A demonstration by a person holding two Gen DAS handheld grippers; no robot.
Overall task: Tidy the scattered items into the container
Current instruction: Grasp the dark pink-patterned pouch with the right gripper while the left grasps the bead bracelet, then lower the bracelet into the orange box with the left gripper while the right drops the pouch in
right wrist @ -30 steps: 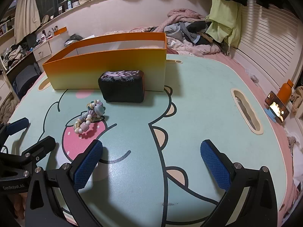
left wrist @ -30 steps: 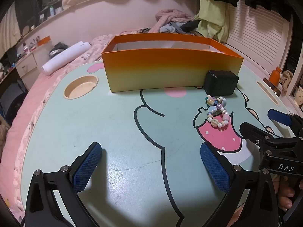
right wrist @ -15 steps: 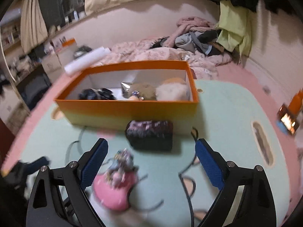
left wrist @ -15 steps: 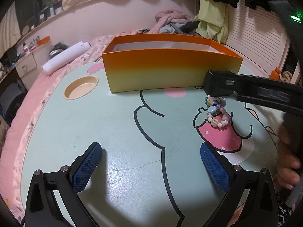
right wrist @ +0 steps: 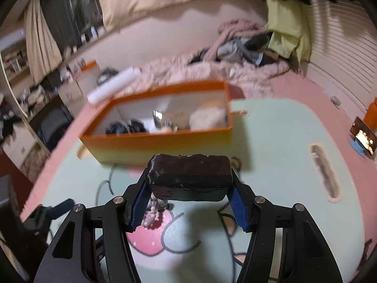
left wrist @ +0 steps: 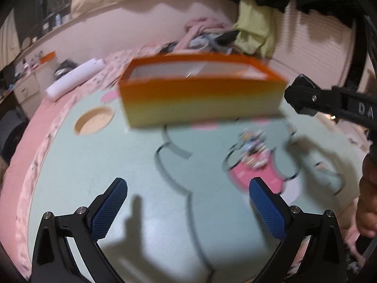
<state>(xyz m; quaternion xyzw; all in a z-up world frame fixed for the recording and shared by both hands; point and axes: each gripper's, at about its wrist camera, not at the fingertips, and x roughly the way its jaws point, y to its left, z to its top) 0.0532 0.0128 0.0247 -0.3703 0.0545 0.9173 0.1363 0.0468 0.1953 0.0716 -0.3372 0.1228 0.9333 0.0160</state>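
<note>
Clamping dark pouch, right claw closed.

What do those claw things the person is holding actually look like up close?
Each gripper, left and right, is a black angular plastic frame with cut-out arms and silver screw heads at the joints. Its two fingers end in blue pads with a fine cross-hatched texture. White letters "DA" show on the right one's side. No cables or sleeves are visible.

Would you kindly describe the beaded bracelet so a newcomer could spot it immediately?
Start at the orange cardboard box on the mint-green cartoon table. In front of it, on the printed pink strawberry, lies the pastel beaded bracelet. It is the only loose item there; the dark pouch is gripped by the right gripper.
</note>
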